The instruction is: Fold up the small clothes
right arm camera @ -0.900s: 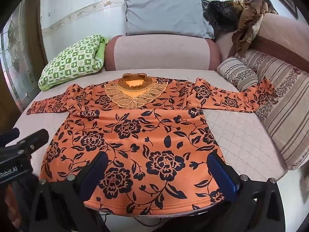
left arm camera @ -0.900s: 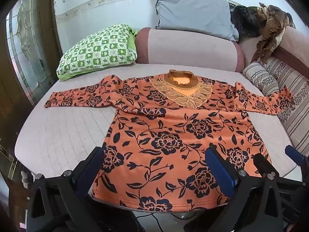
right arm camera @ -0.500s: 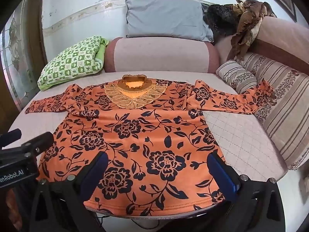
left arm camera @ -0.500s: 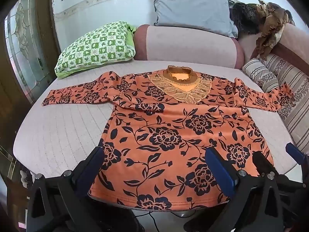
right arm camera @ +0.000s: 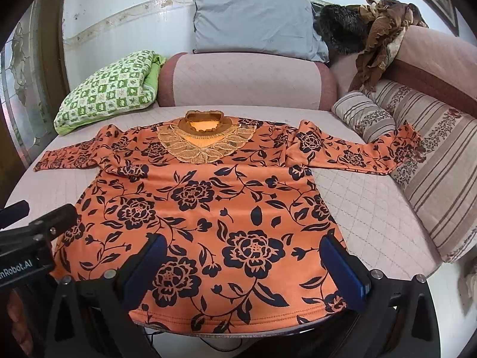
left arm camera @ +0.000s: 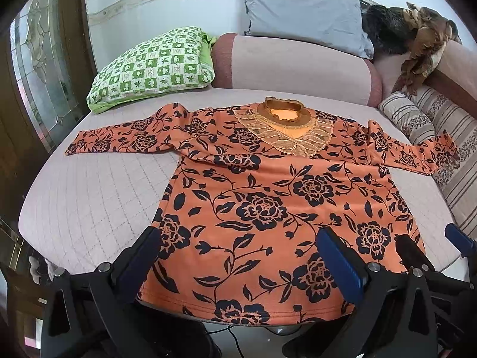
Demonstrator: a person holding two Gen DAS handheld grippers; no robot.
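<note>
An orange long-sleeved top with black flowers (left arm camera: 268,205) (right arm camera: 214,208) lies flat and face up on a quilted pink-grey sofa seat (left arm camera: 89,208) (right arm camera: 363,208), collar away from me and both sleeves spread sideways. Its hem hangs slightly over the seat's front edge. My left gripper (left arm camera: 238,256) hovers open above the hem's left half, nothing between its blue pads. My right gripper (right arm camera: 244,265) is open over the hem's right half, also holding nothing. In the left wrist view the right gripper's fingers (left arm camera: 411,253) show at the right edge.
At the back stand a green checked pillow (left arm camera: 152,65), a pink bolster (left arm camera: 298,65) and a grey cushion (left arm camera: 304,12). A striped cushion (right arm camera: 363,113) and striped sofa side (right arm camera: 441,179) lie under the right sleeve's cuff. Dark and brown clothes (right arm camera: 372,26) are heaped on the backrest. A glazed door (left arm camera: 38,83) stands left.
Both views have shifted slightly: the top sits a little higher and farther from the fingers, as both grippers have drawn back a bit. The jaws stay wide.
</note>
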